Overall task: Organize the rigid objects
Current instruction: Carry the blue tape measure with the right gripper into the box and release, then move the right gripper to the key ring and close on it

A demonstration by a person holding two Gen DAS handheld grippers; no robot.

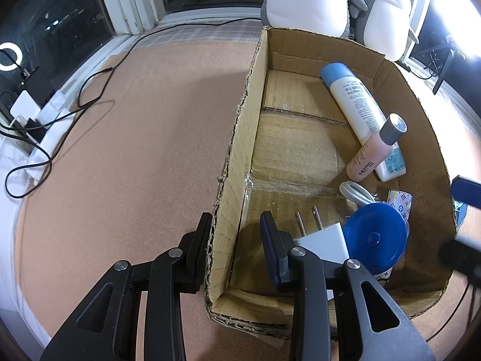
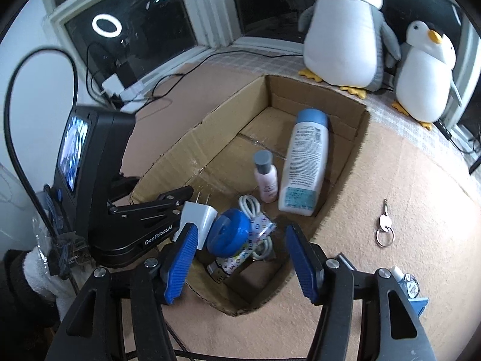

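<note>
- We keep the left tongs as they are: closed down across the left wall of the cardboard box, one finger outside and one inside. That grip steadies the box, so we should not loosen it.
- The right tongs hang half open over the box's near corner with nothing between the pads. Below them lie the blue disc, the white charger and a coiled cable.
- The white bottle and the pink bottle already lie inside the box, further back.
- We judge that the key on its ring is next. It lies flat on the tabletop to the right of the box, well apart from it.
- We should lift the right tongs straight up first, so the fingers clear the box rim and do not drag the cable.
- The key is thin and flat, so we would come down steeply and pinch the ring or the bow, with the jaws narrowed beforehand.
- A small bottle sits close by the right finger; we should avoid knocking it.
</note>
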